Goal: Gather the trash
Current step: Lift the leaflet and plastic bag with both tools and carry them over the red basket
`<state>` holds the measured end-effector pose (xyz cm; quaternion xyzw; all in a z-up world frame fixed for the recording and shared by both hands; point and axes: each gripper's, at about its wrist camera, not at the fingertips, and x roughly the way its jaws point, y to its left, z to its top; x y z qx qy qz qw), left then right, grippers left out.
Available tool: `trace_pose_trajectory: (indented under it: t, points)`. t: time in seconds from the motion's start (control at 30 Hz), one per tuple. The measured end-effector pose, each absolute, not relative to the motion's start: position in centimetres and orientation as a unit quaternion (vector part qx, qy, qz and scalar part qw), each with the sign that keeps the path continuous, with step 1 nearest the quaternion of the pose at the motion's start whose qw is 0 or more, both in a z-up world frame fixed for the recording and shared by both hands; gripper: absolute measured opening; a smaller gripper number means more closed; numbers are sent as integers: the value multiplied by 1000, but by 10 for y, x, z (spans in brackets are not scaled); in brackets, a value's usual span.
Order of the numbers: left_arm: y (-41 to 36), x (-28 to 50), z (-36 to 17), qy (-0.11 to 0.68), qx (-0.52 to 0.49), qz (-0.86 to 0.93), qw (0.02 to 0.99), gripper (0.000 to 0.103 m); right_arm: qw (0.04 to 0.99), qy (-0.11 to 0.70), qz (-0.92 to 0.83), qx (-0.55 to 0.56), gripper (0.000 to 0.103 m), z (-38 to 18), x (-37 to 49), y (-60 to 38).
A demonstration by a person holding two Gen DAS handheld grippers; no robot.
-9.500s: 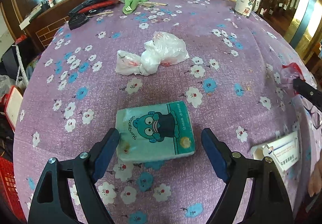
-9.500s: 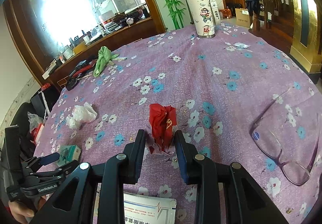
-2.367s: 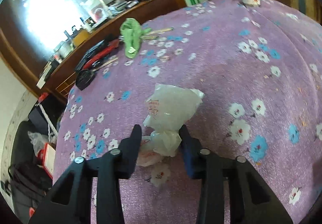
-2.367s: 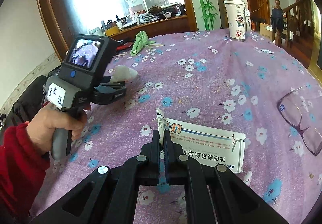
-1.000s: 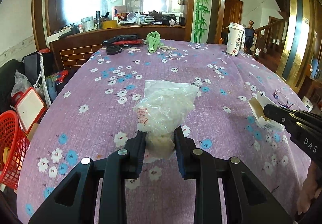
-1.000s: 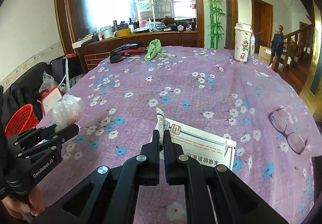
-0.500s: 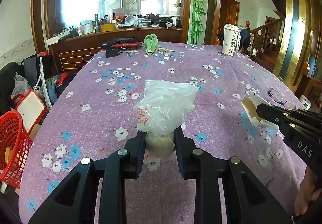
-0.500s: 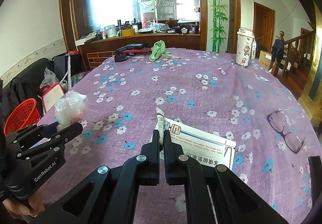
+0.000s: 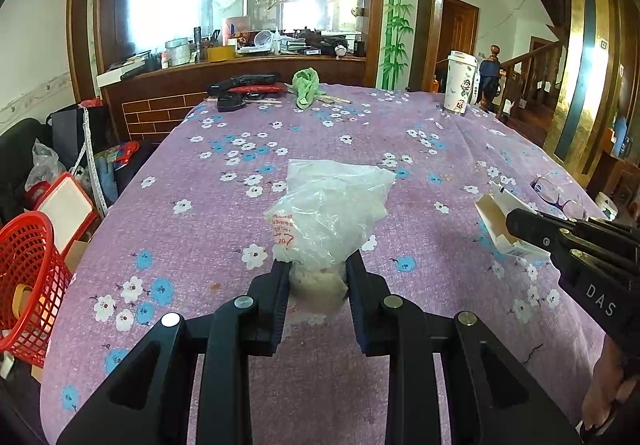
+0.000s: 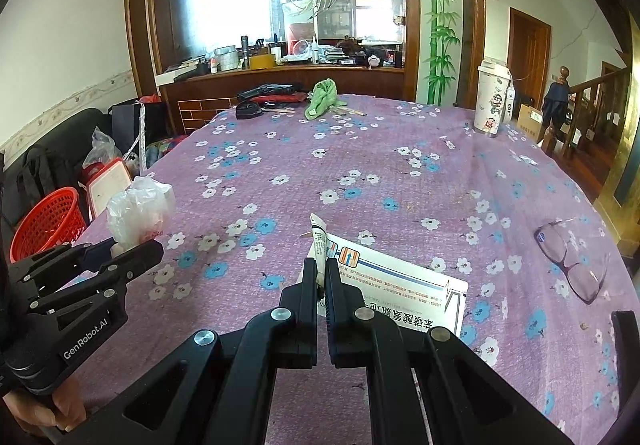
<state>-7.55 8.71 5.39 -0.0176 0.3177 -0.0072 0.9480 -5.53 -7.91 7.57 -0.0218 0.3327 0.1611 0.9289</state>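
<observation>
The left gripper (image 9: 318, 277) has its jaws closed on the neck of a crumpled plastic bag (image 9: 332, 209), held up over the near edge of the bench (image 9: 320, 133) with its purple flowered cloth. The right gripper (image 10: 320, 281) has its jaws pinched tight on the flap of a flattened white box (image 10: 396, 293), held above the near right part. A red basket (image 9: 28, 285) stands on the floor off the left edge. A pair of glasses (image 10: 568, 257) lies near the right edge, a tall cup (image 10: 492, 101) at the far right corner.
</observation>
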Motion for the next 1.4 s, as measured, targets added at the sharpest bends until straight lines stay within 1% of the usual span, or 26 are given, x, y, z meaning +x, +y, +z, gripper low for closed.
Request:
trace_pose_trajectory:
  t: [0.8, 1.13, 1.4]
  points:
    - [116, -96, 63, 307, -37, 13, 951, 26, 923, 333, 187, -47, 4, 83, -65, -44]
    - [156, -106, 71, 299, -60, 51, 951, 26, 907, 342, 242, -47, 4, 97, -66, -3]
    - [210, -122, 88, 280, -84, 103, 951, 26, 887, 345, 304, -35, 4, 117, -60, 41]
